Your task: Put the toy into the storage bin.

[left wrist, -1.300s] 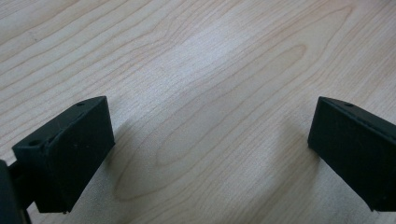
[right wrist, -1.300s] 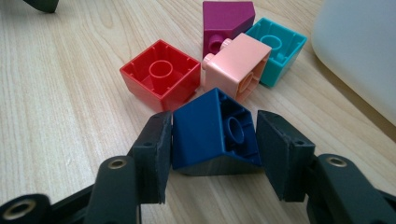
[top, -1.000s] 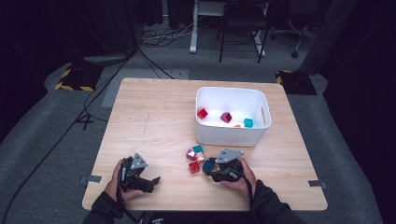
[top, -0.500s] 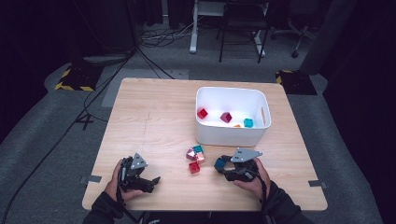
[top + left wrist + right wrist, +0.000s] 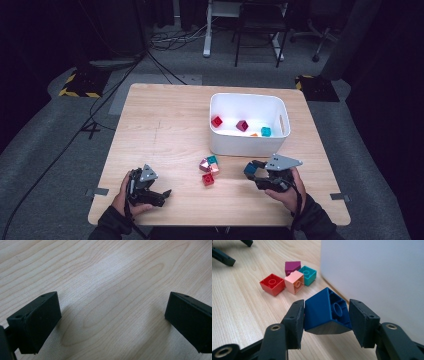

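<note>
R gripper (image 5: 325, 322) clamps blue brick (image 5: 325, 311), lifted near white bin (image 5: 247, 147). 4 bricks in bin; 4 left on table (image 5: 165, 130). L gripper (image 5: 112, 322) wide open, empty.

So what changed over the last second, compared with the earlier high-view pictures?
The right tool, clamped on the dark blue block, moved right, away from the block cluster toward the front of the white bin. The grip stayed the same. The left tool kept its place, open over bare table. The loose blocks and those in the bin did not shift.
</note>
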